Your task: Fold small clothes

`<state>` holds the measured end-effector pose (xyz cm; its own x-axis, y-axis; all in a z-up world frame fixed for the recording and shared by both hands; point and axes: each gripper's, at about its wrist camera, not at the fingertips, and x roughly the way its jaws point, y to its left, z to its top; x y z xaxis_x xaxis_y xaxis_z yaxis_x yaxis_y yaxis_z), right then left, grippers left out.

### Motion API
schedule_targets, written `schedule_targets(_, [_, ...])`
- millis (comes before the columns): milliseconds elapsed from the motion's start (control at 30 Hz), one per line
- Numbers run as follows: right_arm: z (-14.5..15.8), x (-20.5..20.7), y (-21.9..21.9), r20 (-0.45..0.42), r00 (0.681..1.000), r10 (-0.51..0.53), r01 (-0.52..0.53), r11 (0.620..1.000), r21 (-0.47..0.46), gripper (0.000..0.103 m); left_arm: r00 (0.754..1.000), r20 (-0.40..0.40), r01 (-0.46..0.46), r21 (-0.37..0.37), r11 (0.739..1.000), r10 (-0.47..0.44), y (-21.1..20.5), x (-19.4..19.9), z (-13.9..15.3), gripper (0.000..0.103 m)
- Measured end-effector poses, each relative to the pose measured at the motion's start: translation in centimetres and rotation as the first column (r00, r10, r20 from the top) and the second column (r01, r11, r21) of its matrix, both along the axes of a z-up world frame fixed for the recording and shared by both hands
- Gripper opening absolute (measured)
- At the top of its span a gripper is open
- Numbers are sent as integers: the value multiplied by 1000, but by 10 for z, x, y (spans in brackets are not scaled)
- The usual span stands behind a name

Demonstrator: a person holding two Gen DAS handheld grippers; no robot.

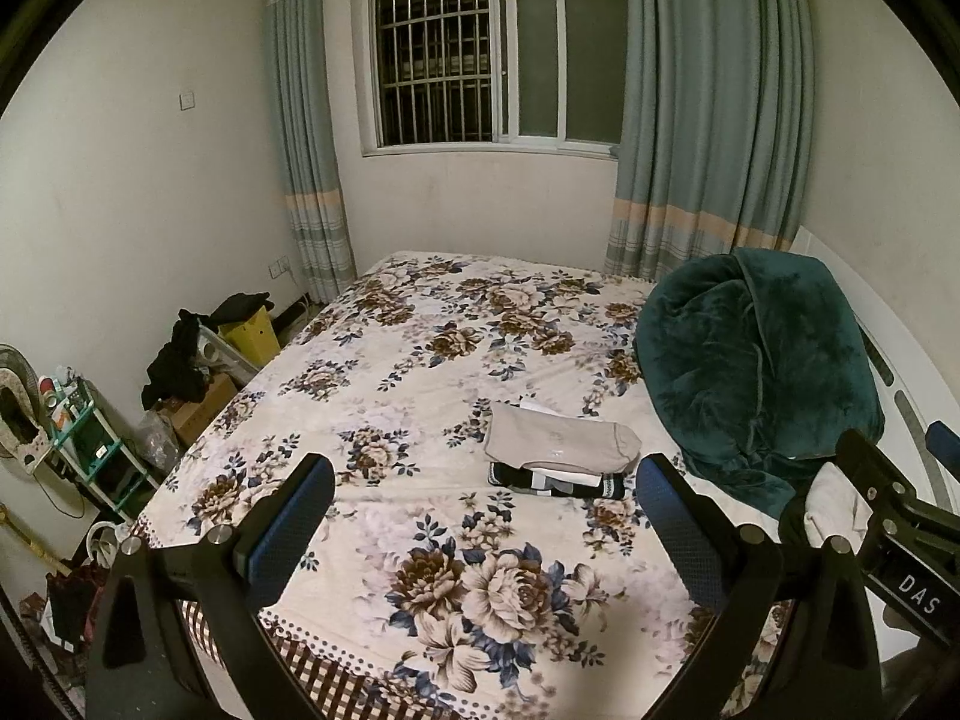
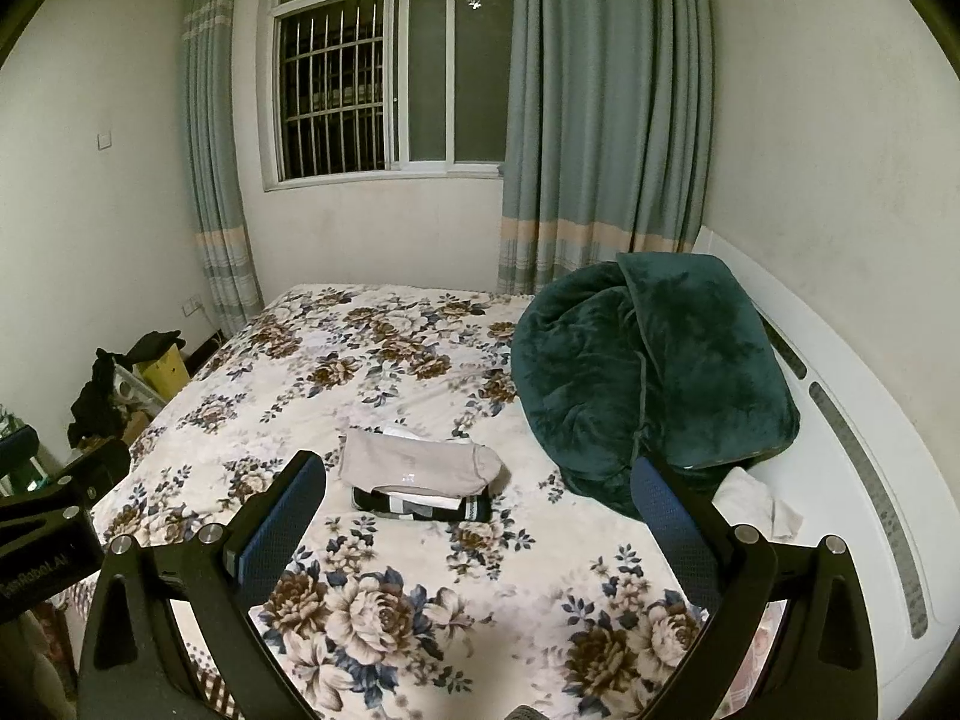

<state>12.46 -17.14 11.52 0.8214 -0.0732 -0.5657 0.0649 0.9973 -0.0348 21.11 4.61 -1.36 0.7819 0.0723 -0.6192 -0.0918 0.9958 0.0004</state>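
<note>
A folded beige garment (image 1: 558,439) lies on top of a folded black-and-white garment (image 1: 555,476) on the floral bed sheet (image 1: 420,372), a little right of the bed's middle. The same stack shows in the right wrist view, beige (image 2: 417,461) over black-and-white (image 2: 420,507). My left gripper (image 1: 486,516) is open and empty, held above the near part of the bed, short of the stack. My right gripper (image 2: 480,516) is open and empty at about the same distance. A small white cloth (image 2: 756,501) lies at the bed's right edge beside the blanket.
A bunched dark green blanket (image 1: 756,360) sits on the bed's right side against the white headboard (image 2: 852,420). Boxes, dark clothes and a shelf (image 1: 90,438) crowd the floor to the left. A window and curtains are behind the bed.
</note>
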Motion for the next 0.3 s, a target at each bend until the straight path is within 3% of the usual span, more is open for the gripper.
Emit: schedule_targets(300, [-1,2,1,1,1000,-2,2,1000,-2,103,1000,9,-10,3,1000,10,11,-5,7,103])
